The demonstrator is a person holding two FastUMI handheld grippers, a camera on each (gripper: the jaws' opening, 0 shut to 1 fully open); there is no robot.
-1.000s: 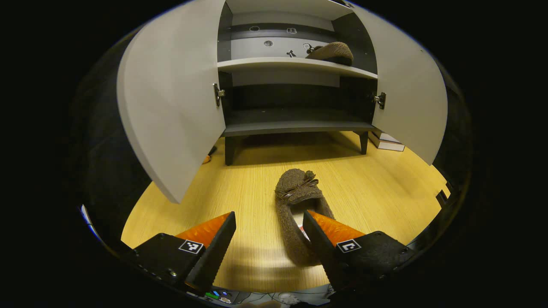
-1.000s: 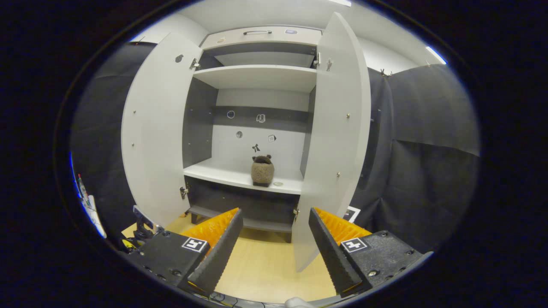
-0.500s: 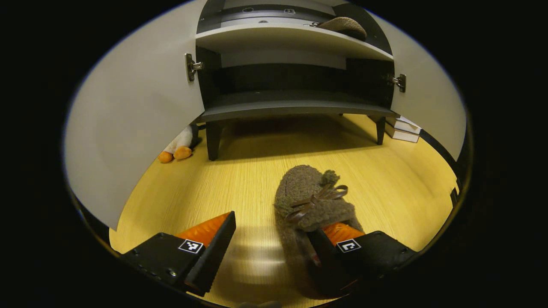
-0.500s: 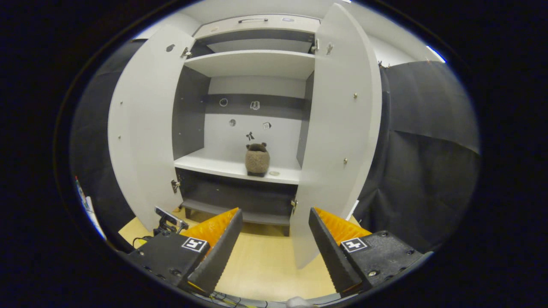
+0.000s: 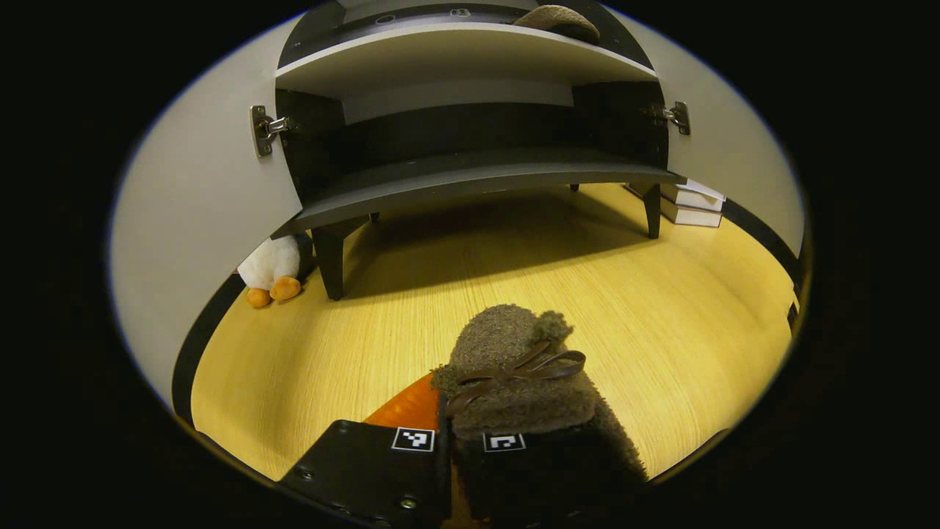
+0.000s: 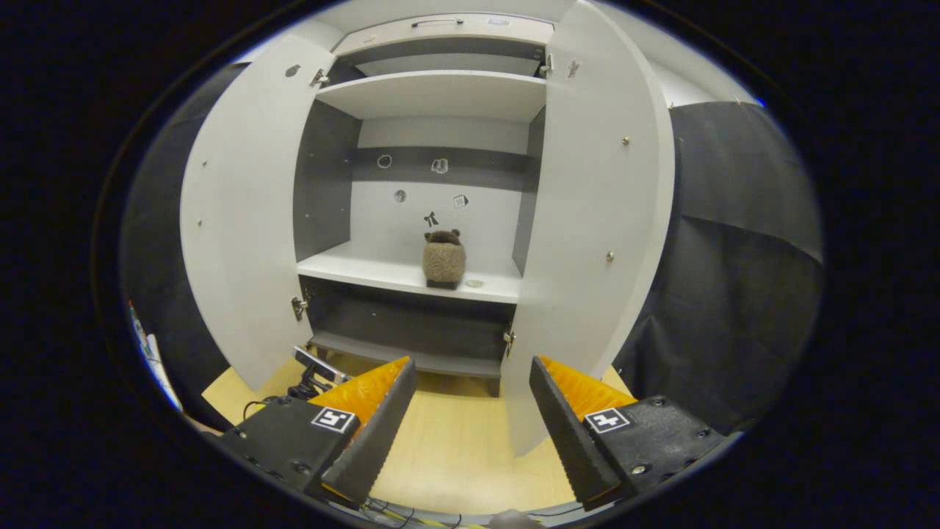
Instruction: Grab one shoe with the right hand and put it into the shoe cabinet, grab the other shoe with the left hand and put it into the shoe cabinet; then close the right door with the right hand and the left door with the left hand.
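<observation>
The shoe cabinet [image 6: 440,220] stands tall against the dark booth wall, with its left door [image 6: 239,220] and its right door [image 6: 595,242] both swung wide open. Under it the wooden floor [image 5: 661,308] is yellow and bare in front. On the white middle shelf [image 6: 396,273], toward its right side, one brown fuzzy shoe [image 6: 443,258] sits with the toe facing out. In the left gripper view the same shoe [image 5: 554,16] shows at the top edge, above the dark lower shelf [image 5: 470,180].

The other shoe [image 5: 514,375], with a small brown bow, is low near the floor in front of the cabinet. The left gripper [image 5: 455,448] has its fingers drawn close together on the side wall of this shoe, one outside and one inside the opening. The right gripper [image 6: 470,411] hangs in front of the cabinet with the fingers spread and nothing between them.

A stuffed toy [image 5: 273,264] lies by the cabinet leg, and some books [image 5: 687,206] are stacked on the other side.
</observation>
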